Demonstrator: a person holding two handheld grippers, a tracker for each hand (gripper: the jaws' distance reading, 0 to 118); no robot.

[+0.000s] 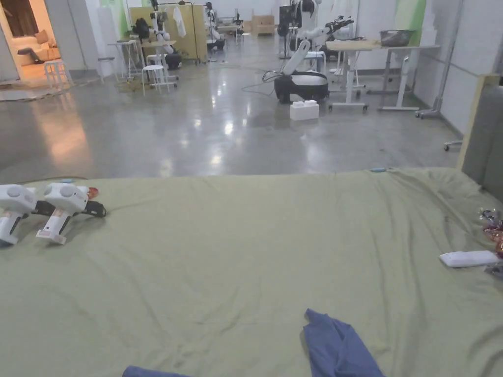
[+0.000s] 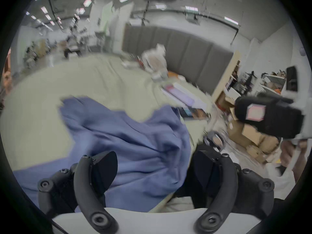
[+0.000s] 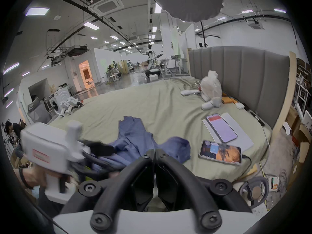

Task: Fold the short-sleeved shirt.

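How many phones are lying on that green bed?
2, both seen in the right gripper view, right of the blue shirt: one phone rests on a white pad, the other phone lies on the bed sheet nearer the camera. Others may be hidden.

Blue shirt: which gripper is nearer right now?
Left. The left gripper hangs open just over the blue shirt; the right gripper, shut, sits back at its near edge.
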